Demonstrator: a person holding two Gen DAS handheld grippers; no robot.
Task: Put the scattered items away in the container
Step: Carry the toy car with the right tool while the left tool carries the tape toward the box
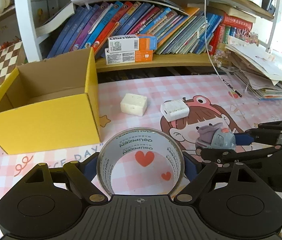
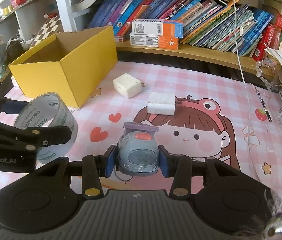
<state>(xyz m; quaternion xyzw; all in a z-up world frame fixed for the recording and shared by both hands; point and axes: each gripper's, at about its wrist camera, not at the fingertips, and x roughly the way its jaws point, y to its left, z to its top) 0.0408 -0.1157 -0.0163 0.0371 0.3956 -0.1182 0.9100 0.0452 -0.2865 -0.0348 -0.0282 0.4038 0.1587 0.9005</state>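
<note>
1. Clear tape roll [image 1: 141, 160] sits clamped across its width in the left gripper [image 1: 141, 167], above the pink mat [image 1: 181, 88]
2. Right gripper [image 2: 138, 158], nearly closed, grips a grey toy car [image 2: 138, 154]
3. Yellow box [image 1: 41, 108] stands open at left; two white blocks [image 1: 134, 104] [image 1: 174, 109] lie beside it

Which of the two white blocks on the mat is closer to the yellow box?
The plain chunky white block, beside the yellow cardboard box; the other white block lies farther right, on the cartoon girl's hair.

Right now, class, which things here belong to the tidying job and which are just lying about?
Job:
tape roll in left gripper
toy car in right gripper
white block
white case
yellow box

Lying about:
books
toothpaste boxes
pencil
paper pile
</note>
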